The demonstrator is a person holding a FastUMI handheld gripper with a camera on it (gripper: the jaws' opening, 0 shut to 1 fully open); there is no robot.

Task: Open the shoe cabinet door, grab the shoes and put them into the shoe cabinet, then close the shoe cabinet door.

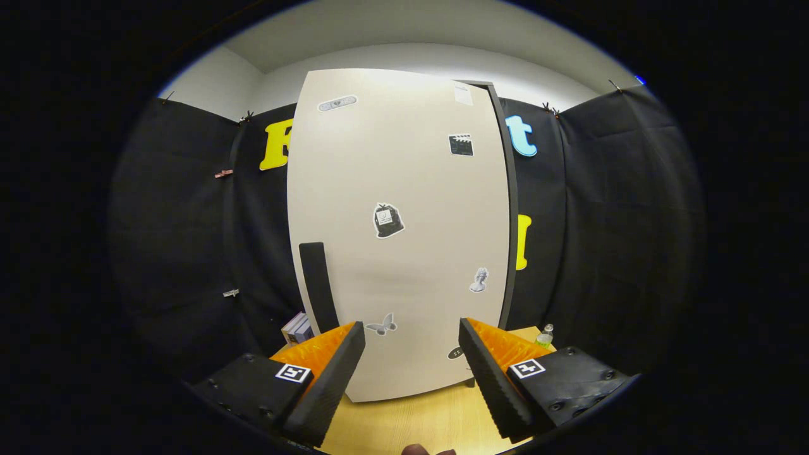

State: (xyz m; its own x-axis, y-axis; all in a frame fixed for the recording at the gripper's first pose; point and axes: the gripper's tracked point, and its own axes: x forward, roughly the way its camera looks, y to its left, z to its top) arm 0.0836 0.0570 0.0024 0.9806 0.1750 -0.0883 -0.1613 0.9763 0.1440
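The hand-held gripper (pixel 411 360) is hovering low over the wooden counter (pixel 404 423) with its 2 fingers spread wide and gripping nothing. Just ahead of them the shoe cabinet door (pixel 398 240) is standing closed, a tall pale panel facing the fingers squarely. The black vertical handle (pixel 319 287) is sitting ahead of the left finger, near the door's lower left edge. Judging from its look, the door is a stiff, light board that will swing freely on hinges along the far right edge; the handle is the place to take hold, pinched across its narrow width. Several small stickers (pixel 387 220) are dotting the panel, their writing too small to read. A small bottle (pixel 545 336) is standing beyond the right finger, and some stacked boxes (pixel 297 328) beyond the left.
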